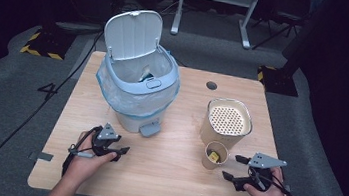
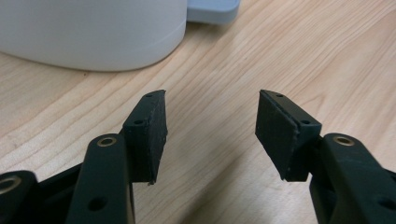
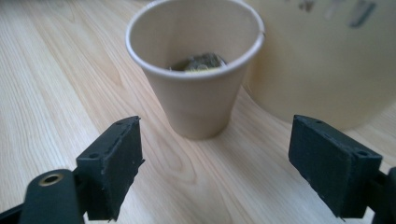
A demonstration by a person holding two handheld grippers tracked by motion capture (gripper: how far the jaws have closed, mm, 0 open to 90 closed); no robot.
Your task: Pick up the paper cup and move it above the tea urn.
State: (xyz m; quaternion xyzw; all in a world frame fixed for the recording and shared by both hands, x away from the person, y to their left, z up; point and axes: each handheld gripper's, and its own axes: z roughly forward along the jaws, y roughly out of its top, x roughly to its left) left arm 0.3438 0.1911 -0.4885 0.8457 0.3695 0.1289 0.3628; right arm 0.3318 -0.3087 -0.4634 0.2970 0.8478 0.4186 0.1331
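Paper cup (image 3: 195, 70) is sitting just ahead of the right hand-held gripper (image 3: 215, 165), jaws apart, lining up for a grab; left hand-held gripper (image 2: 211, 135) is idling spread, empty, near the bin (image 1: 137, 86).

My left gripper (image 1: 123, 150) sits low, fingers (image 2: 148, 135) spread and empty; my right gripper (image 1: 234, 167) too, fingers (image 3: 112, 163) wide apart.

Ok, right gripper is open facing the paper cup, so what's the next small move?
Probably ease the right gripper forward until its jaws straddle the paper cup, then close. The cup stands upright just ahead, untouched, and the bin lid is already open.
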